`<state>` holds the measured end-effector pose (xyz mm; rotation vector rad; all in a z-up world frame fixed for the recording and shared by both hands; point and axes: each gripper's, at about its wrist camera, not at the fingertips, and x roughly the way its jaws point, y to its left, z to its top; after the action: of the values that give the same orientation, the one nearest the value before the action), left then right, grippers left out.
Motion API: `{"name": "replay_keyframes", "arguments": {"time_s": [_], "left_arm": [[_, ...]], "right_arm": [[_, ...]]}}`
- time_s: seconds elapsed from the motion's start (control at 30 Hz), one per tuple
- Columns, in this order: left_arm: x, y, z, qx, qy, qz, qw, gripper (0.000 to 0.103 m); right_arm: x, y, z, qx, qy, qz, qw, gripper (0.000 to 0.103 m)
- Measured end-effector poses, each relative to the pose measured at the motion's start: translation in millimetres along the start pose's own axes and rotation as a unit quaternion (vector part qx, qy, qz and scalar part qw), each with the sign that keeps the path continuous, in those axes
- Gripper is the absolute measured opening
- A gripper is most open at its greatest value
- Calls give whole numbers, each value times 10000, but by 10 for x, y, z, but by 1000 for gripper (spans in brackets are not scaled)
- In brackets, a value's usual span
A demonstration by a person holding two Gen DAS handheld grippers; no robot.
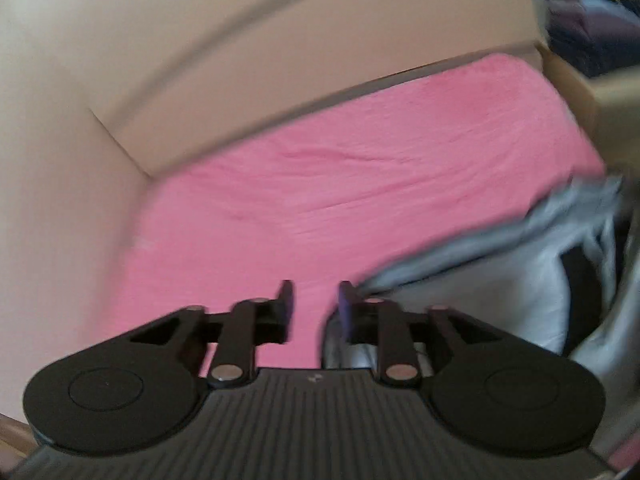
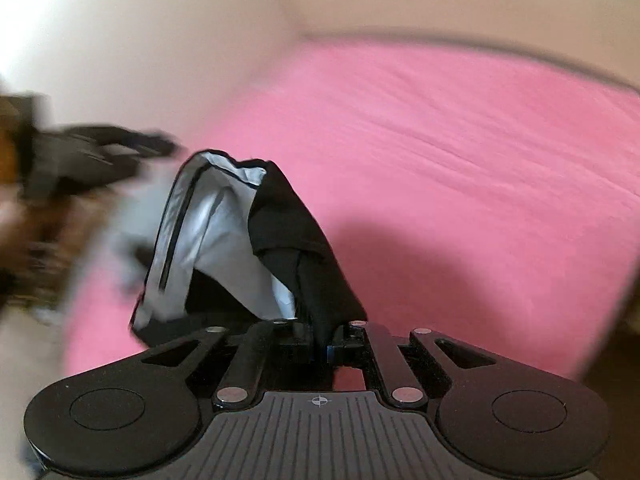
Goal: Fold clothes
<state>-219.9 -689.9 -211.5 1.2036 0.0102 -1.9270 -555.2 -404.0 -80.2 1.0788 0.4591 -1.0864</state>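
garment point(image 2: 224, 240) on bed point(image 2: 460, 184), wall point(image 1: 280, 60) behind

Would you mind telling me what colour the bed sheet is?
The sheet is plain pink, clearest in the right wrist view.

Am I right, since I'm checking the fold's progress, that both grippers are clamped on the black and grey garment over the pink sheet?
Not both. In the right wrist view the right gripper is shut on the black and grey garment over the pink sheet. In the left wrist view the left gripper is open, nothing between its fingers, the garment beside it.
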Motion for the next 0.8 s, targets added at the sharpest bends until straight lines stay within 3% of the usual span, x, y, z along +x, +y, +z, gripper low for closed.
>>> {"name": "replay_keyframes", "arguments": {"time_s": [0.03, 0.07, 0.1, 0.17, 0.23, 0.27, 0.3, 0.37, 0.47, 0.67, 0.7, 0.77, 0.8], "left_arm": [[354, 84, 98, -297, 33, -233, 9993, 30], [559, 99, 138, -511, 64, -365, 9980, 31], [673, 36, 118, -561, 95, -416, 9975, 33], [739, 35, 0, -597, 218, -474, 9969, 40], [853, 0, -166, -613, 588, -434, 9954, 45], [944, -39, -313, -661, 841, -413, 9934, 45], [1026, -72, -460, -706, 1084, -392, 9908, 45], [1067, -49, -739, -764, 1412, -345, 9864, 45], [1250, -96, -1006, -828, 1590, -475, 9827, 45], [1717, -349, -903, -826, 1249, -972, 9839, 45], [1806, -400, -882, -817, 1249, -1037, 9833, 45], [1978, -510, -825, -778, 1273, -1174, 9818, 36], [2050, -556, -774, -782, 1315, -1288, 9798, 17]], "right_arm": [[207, -260, 94, -53, 113, -437, 9990, 20], [415, -519, 188, -111, 220, -879, 9958, 41], [520, -653, 240, -275, 241, -1157, 9926, 48], [683, -894, 362, -269, 330, -1301, 9906, 48], [705, -1132, 405, -186, 452, -1275, 9906, 50], [714, -1252, 426, -143, 513, -1259, 9906, 57], [710, -1295, 352, -90, 582, -1211, 9909, 72], [761, -1240, 186, -47, 659, -1096, 9918, 81], [974, -1250, 111, 102, 674, -1046, 9922, 82], [1314, -1291, -112, 459, 540, -799, 9943, 77], [1343, -1296, -116, 484, 526, -817, 9941, 51], [1361, -1326, -96, 509, 536, -837, 9937, 28], [1334, -1343, -55, 495, 563, -811, 9939, 13]]}}
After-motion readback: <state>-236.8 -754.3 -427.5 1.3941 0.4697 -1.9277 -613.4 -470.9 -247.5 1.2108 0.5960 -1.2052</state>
